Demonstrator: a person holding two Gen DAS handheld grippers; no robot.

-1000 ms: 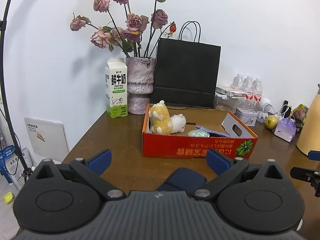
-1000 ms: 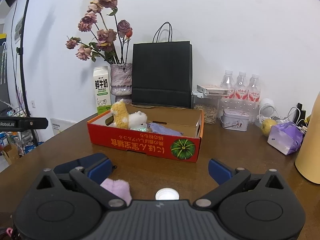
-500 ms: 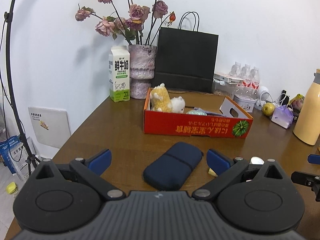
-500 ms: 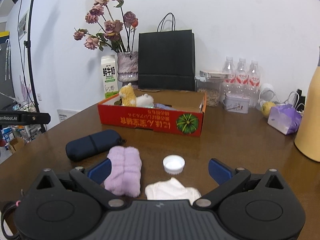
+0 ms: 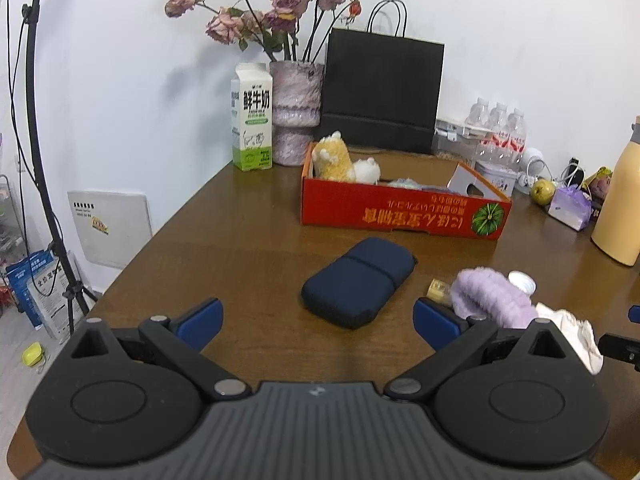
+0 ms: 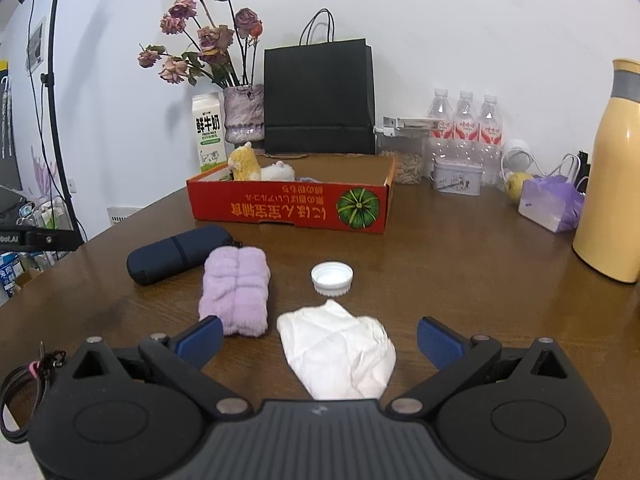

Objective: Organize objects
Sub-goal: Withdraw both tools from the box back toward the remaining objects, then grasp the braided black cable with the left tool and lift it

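**Loose items wait on wooden surface before red box**

A navy zip case (image 5: 358,282) lies flat on the brown surface (image 5: 224,240), near a red cardboard box (image 5: 404,212) with a pumpkin printed on its front. Beside the case rest a folded lilac fluffy cloth (image 6: 236,290), a white bottle cap (image 6: 332,278) with its hollow side up, and a crumpled white cloth (image 6: 340,350) whose near end is cut off by the gripper body. A small yellow object (image 5: 438,289) peeks out from behind the lilac cloth in the left view; what it is cannot be made out. Inside the box, a yellow plush toy (image 5: 332,158) and a white plush toy (image 5: 366,170) show above the wall; the other contents are mostly hidden. The left hand-held gripper (image 5: 318,322) hangs with jaws spread wide and empty, the case ahead of it. The right hand-held gripper (image 6: 320,340) is likewise agape, holding nothing, the white cloth lying between its fingers. Behind the box stand a milk carton (image 5: 252,116), a vase of dried roses (image 5: 296,112) and a black paper bag (image 5: 382,90). A yellow flask (image 6: 612,176) stands at right.
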